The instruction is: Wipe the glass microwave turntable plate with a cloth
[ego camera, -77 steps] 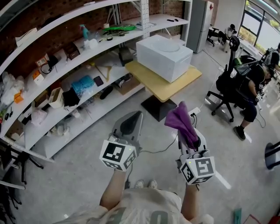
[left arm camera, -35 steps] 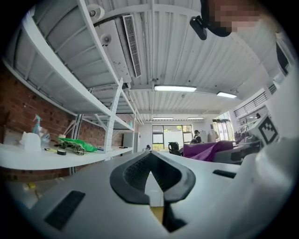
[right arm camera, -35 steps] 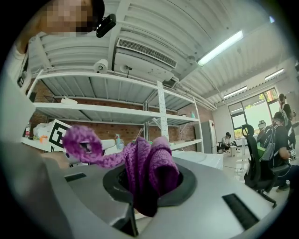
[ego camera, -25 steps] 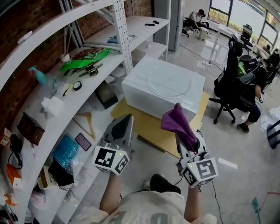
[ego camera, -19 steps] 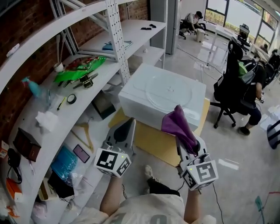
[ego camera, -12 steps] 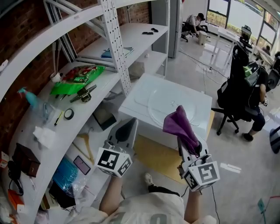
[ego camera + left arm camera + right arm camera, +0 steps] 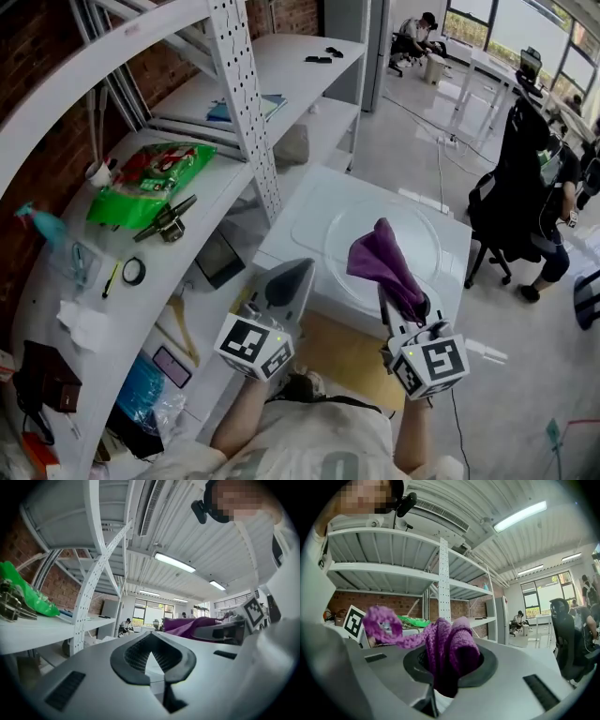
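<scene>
1. The glass turntable plate (image 7: 415, 236) is seen lying flat on top of a white microwave (image 7: 298, 220), about the middle of that top and clear of its edges. The microwave is carried by a wooden table (image 7: 349, 358).
2. A purple cloth (image 7: 379, 260) is clamped between the jaws of the right gripper (image 7: 401, 302). In the right gripper view the cloth (image 7: 451, 652) is seen bunched in the closed jaws of the right gripper (image 7: 449, 670), with a loose loop thrown out to the left.
3. The jaws of the left gripper (image 7: 296, 269) are brought together with nothing between them; this is read in the left gripper view, where the pads of the left gripper (image 7: 151, 637) meet at their tips.
4. Both grippers are held at the near edge of the microwave, raised and pointing forward. In the head view the cloth is laid over the near part of the plate, but it is judged to be above the glass and not touching it.
5. The plate is not shown in either gripper view.
6. The task is judged to be at its approach: the cloth has been taken up and the plate is within reach, but no wiping can be said to have begun. Lowering the cloth onto the glass and passing it over the whole disc is what is left.
</scene>
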Demonstrator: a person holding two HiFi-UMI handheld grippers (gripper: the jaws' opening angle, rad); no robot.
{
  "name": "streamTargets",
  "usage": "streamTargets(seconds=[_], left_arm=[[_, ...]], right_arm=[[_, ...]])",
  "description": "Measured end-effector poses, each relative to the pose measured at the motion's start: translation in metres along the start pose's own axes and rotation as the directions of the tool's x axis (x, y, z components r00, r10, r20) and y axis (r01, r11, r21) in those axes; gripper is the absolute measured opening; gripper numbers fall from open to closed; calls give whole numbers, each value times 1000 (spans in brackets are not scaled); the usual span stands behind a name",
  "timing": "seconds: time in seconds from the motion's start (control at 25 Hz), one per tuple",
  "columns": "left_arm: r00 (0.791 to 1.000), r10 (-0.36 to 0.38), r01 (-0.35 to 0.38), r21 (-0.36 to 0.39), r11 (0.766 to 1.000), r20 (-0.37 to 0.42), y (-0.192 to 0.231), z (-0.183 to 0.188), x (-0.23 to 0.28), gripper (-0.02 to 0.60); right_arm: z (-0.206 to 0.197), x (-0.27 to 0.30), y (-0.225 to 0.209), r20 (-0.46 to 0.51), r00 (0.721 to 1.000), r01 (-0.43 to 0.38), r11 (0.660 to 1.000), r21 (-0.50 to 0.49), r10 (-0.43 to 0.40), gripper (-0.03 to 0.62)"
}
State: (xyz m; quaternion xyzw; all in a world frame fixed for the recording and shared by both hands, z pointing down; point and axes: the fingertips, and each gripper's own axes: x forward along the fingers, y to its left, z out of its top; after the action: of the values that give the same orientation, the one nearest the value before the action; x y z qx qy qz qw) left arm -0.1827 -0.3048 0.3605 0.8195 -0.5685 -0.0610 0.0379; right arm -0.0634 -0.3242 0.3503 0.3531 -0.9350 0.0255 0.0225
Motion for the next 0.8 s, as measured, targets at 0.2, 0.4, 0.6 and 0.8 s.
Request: streamTargets(seconds=[0.2,0.4,0.6,0.8], left_arm=[[993,-90,92,25,995,-73,-4,-12,22,2],[978,-154,157,13,988,-139,-4,-18,35,2],[952,-227,219,-61,974,-207,-18,-41,35,2],[914,-290,268,-115,957,-283,-37,-58,37,2]], right_arm=[[-10,32,-4,-35,999,4,1000,28,-3,66],[-18,53,-9,-87,996,12,1000,25,-10,66],[-32,72,-6,-165,986,-20,1000,-19,16,66],[-37,94,-10,-249,967,-61,997,-40,49,66]])
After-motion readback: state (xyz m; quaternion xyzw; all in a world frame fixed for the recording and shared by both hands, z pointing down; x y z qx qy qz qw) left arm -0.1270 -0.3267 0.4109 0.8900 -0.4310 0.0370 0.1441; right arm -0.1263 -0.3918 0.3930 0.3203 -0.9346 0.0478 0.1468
